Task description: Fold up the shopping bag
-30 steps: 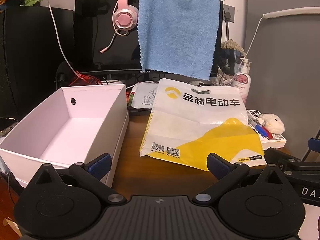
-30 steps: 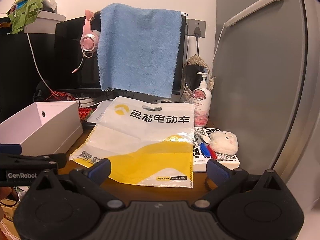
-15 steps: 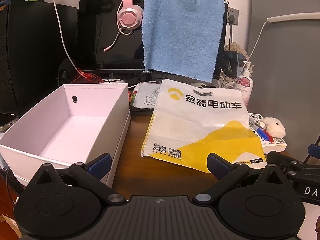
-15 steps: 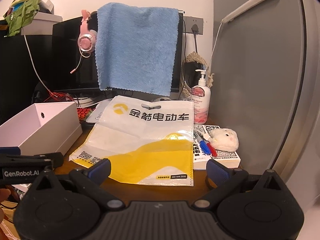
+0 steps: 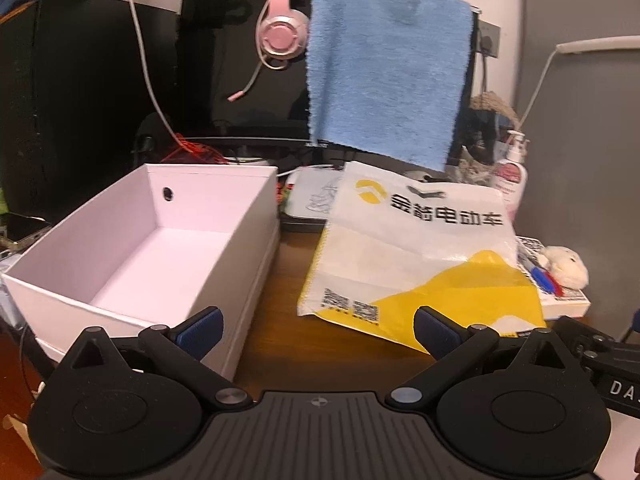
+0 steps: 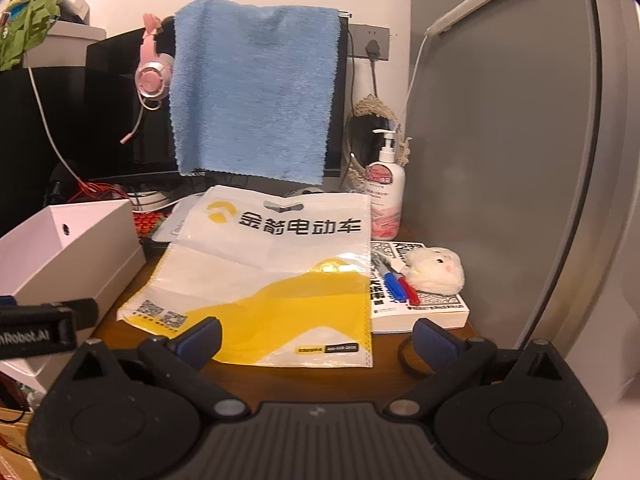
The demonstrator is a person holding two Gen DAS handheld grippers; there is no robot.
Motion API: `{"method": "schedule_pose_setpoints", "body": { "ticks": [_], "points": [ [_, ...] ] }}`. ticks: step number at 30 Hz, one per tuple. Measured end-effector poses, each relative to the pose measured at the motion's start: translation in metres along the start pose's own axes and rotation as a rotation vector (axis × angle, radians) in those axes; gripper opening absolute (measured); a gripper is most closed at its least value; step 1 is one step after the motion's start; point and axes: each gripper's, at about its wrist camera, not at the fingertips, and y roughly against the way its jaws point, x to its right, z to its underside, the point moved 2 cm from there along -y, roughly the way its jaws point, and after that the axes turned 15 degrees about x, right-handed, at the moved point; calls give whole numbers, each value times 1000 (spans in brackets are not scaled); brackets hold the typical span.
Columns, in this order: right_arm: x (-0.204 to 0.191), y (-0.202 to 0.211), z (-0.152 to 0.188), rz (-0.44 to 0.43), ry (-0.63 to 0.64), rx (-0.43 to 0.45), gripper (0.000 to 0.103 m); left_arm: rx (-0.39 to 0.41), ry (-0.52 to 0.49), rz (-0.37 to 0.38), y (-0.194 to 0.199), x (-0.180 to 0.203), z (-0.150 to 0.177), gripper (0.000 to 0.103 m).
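A white and yellow shopping bag (image 5: 416,252) (image 6: 280,264) lies flat and unfolded on the wooden desk, its handle end toward the monitor and its yellow bottom edge toward me. My left gripper (image 5: 318,326) is open, hovering near the desk's front edge in front of the bag's lower left corner. My right gripper (image 6: 316,338) is open too, over the bag's yellow bottom edge. Nothing sits between either pair of blue-padded fingers. The right gripper's body (image 5: 600,356) shows at the left view's lower right.
An open white box (image 5: 132,248) stands left of the bag. A book (image 6: 416,304) with pens and a plush toy (image 6: 436,270) lies to its right. Behind are a lotion bottle (image 6: 384,196), a monitor draped with a blue towel (image 6: 256,88), and pink headphones (image 5: 282,36). A grey panel (image 6: 500,160) walls the right.
Both grippers have shifted slightly, the left view drifting left and a little nearer the desk. The bag has not moved and both grippers stay open.
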Motion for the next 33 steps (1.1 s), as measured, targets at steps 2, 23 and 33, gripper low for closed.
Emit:
{"method": "schedule_pose_setpoints", "body": {
  "ticks": [2,23,33],
  "points": [
    [1,0,1,9,0,1,102,2,-4,-4,0,0,0,102],
    [35,-15,23,-38,-191,13,103,77,-5,90,-10,14,18,103],
    [50,-23,44,-48,-223,62,103,81,120,304,-20,24,34,103]
  ]
}}
